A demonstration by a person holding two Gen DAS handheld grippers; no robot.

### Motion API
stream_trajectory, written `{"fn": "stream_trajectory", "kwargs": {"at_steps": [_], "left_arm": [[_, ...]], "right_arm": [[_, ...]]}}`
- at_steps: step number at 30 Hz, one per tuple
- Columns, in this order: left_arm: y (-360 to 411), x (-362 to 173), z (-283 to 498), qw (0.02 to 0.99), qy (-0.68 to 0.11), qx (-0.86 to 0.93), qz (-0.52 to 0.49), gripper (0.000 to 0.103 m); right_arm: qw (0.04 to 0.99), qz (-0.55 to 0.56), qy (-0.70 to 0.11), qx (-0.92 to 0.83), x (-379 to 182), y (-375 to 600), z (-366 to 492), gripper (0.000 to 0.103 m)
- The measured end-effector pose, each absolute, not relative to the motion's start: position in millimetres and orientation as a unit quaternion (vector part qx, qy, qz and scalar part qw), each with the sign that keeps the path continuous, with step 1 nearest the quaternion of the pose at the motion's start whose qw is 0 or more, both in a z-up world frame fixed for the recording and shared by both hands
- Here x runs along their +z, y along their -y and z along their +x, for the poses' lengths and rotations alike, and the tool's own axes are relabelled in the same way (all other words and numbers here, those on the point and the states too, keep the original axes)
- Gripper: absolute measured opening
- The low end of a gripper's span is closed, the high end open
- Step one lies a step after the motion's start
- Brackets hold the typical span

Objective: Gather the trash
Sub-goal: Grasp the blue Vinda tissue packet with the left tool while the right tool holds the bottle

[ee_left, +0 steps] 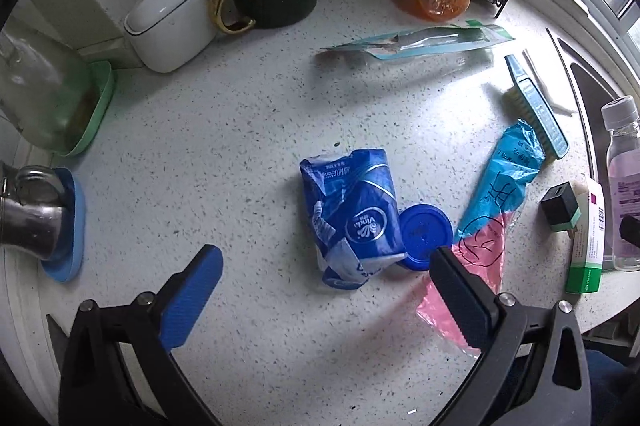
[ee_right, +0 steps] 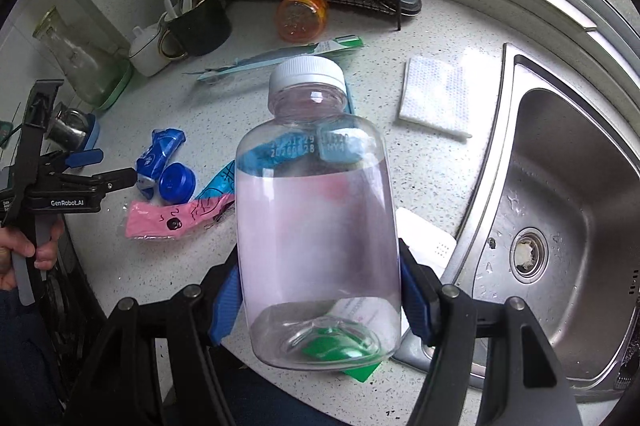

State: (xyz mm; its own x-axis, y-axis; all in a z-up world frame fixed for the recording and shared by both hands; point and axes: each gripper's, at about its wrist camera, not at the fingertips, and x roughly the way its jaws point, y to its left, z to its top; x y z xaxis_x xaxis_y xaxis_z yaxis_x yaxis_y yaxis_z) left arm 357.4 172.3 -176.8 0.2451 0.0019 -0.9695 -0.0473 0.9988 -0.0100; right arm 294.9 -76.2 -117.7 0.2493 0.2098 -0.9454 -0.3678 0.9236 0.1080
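clear bottle (ee_right: 316, 210) clamped in right gripper (ee_right: 320, 302)

- In the right wrist view the clear bottle (ee_right: 318, 218) fills the middle and hides much of the surface (ee_right: 424, 38) behind it, along with most of the green box (ee_right: 360, 374) beneath
- The pink and blue wrapper (ee_right: 176, 218) runs behind the bottle, its far end blurred through the plastic
- The print on the blue tissue pack (ee_left: 352, 218) is mostly too small to read
- The sink (ee_left: 588, 94) is cut off at the left wrist view's edge
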Motion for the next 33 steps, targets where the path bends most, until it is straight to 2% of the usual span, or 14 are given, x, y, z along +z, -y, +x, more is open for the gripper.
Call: {"fn": "stream_trajectory", "kwargs": {"at_steps": [8, 11, 14, 16, 19, 33], "left_arm": [[-173, -204, 371, 0.766, -0.643, 0.014, 0.006, 0.087], [-177, -211, 373, 0.761, -0.649, 0.007, 0.006, 0.079], [-182, -216, 374, 0.759, -0.651, 0.006, -0.001, 0.061], [-189, -216, 374, 0.765, -0.644, 0.003, -0.016, 0.037], [-192, -212, 373, 0.772, -0.636, 0.004, -0.010, 0.030], [-136, -130, 329, 0.820, -0.572, -0.014, 0.002, 0.027]], "right_arm": [[0.786, -0.048, -0.595, 0.164, -121, 82, 302, 0.065], [0.784, -0.049, -0.597, 0.162, -122, 79, 302, 0.065], [0.784, -0.050, -0.597, 0.162, -122, 76, 302, 0.065], [0.784, -0.048, -0.597, 0.161, -122, 75, 300, 0.065], [0.783, -0.044, -0.599, 0.161, -124, 75, 298, 0.065], [0.801, -0.057, -0.564, 0.192, -98, 79, 279, 0.065]]}}
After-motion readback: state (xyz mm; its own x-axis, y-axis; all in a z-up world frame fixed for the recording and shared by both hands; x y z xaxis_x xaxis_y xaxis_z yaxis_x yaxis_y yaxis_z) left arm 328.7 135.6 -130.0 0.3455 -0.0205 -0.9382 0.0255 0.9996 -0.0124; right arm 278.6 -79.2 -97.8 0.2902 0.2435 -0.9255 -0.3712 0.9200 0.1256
